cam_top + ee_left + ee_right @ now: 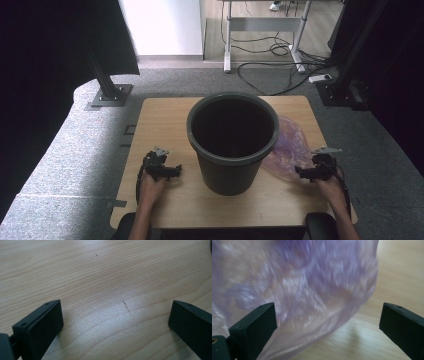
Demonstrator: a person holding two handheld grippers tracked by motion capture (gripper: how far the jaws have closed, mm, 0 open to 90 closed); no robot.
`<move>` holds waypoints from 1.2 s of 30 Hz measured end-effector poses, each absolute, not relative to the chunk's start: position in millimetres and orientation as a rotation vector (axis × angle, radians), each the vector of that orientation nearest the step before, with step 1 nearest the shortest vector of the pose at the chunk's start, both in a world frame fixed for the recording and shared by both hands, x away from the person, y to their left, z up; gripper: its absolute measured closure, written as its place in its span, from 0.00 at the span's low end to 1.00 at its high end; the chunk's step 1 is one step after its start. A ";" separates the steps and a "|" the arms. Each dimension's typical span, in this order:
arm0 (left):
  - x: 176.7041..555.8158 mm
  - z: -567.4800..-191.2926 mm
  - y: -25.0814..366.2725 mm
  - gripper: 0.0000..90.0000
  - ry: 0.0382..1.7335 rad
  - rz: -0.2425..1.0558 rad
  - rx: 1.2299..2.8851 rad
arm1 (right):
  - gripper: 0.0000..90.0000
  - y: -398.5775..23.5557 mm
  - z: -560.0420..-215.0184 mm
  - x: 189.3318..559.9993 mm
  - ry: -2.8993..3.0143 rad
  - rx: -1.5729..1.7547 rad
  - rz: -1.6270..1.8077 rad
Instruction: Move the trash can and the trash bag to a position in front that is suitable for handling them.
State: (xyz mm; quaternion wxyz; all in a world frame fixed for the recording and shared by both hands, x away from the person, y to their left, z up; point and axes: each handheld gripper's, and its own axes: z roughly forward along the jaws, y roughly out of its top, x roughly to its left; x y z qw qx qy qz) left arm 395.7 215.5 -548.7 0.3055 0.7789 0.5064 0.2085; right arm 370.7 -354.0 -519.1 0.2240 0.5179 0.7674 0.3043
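Bag point(307, 290) edge sits just ahead of the right gripper point(328, 320), fingers spread wide; left gripper point(116, 322) gapes over bare desk point(100, 277).

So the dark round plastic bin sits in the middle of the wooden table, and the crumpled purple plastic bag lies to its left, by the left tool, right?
Not quite. The crumpled purple plastic bag lies to the right of the dark round plastic bin, by the right tool, as the high view shows. The bin does sit mid-table on the wooden table. The right gripper view shows the bag between that tool's open jaws.
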 end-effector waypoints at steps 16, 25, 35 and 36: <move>394.6 -548.8 214.1 0.00 1.334 0.550 2.063 | 0.00 -292.7 -540.6 460.5 2.333 1.470 0.712; 393.9 -548.8 213.7 0.00 1.325 0.547 2.070 | 0.00 -311.3 -544.4 408.3 2.284 1.464 0.738; 392.6 -548.7 213.3 0.00 1.320 0.546 2.074 | 0.00 -337.6 -542.3 329.9 2.273 1.454 0.755; 392.2 -548.6 213.3 0.00 1.318 0.546 2.075 | 0.00 -339.3 -539.8 324.4 2.264 1.447 0.776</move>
